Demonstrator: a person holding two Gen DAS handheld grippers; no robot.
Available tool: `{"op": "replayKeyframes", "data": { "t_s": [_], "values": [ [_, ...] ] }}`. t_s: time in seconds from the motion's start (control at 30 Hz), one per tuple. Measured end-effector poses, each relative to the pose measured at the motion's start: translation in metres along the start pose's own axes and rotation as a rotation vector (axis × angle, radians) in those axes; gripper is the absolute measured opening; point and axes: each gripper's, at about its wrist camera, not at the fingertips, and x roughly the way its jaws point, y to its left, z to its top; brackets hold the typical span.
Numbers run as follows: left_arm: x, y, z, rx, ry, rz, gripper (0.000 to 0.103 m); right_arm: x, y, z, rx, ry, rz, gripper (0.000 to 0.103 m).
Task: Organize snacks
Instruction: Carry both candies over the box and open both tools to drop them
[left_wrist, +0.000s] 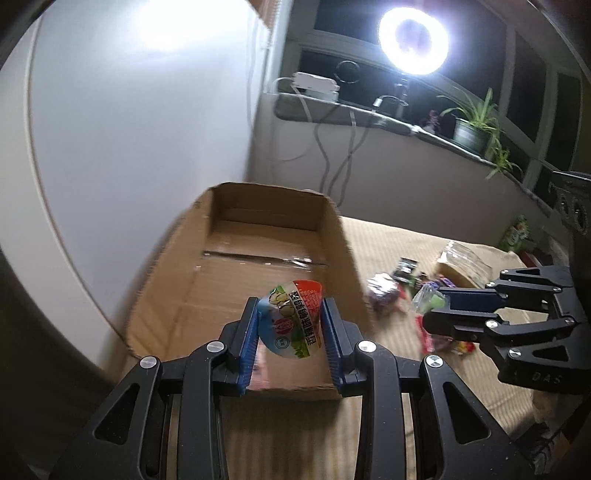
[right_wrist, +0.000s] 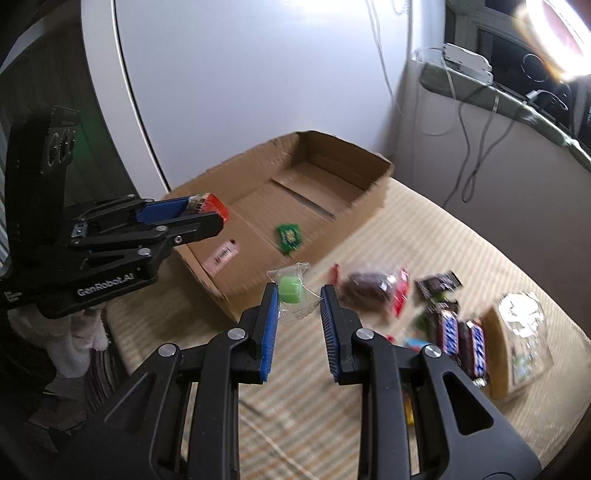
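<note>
1. Where the left gripper (left_wrist: 291, 332) tilts downward over the near end of the cardboard box (left_wrist: 266, 236), its jaws stand narrowly apart and clamp a round sealed snack cup (left_wrist: 293, 317) between the blue pads; the printed foil lid faces the camera.
2. In the right wrist view the same left gripper (right_wrist: 210, 218) enters from the left, roughly level, with the cup's red-and-green edge (right_wrist: 207, 205) showing at its tip above the box's near left corner.
3. The right gripper (right_wrist: 297, 299) also points downward, its jaws narrowly apart and closed on a clear wrapper holding a green cube candy (right_wrist: 291, 290); the cube sits toward the left pad, at the fingertips.
4. That candy hangs above the striped worktop (right_wrist: 295, 398), just outside the box's near wall.
5. Inside the box (right_wrist: 314, 173) lie a small green packet (right_wrist: 289, 236) and a pink label (right_wrist: 221, 254) on its floor.
6. To the right of the box, loose snacks lie on the worktop: a dark bagged snack (right_wrist: 373, 291), two Snickers bars (right_wrist: 461, 339), and a clear bag on a cardboard piece (right_wrist: 524, 332).
7. Beyond, a ring light (left_wrist: 413, 37) and a potted plant (left_wrist: 472, 125) stand on the windowsill.
</note>
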Motion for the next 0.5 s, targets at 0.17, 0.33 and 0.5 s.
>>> {"op": "replayKeyframes", "data": {
  "t_s": [0.17, 0.33, 0.5],
  "values": [
    [0.006, 0.016, 0.001, -0.015, 0.006, 0.029, 0.031, 0.019, 0.013, 0.019, -0.019, -0.002, 0.025, 0.024],
    [0.010, 0.024, 0.003, -0.026, 0.008, 0.044, 0.031, 0.036, 0.024, 0.030, -0.040, 0.004, 0.037, 0.024],
    [0.015, 0.030, 0.004, -0.031, 0.017, 0.047, 0.031, 0.052, 0.026, 0.036, -0.048, 0.017, 0.048, 0.024]
  ]
}}
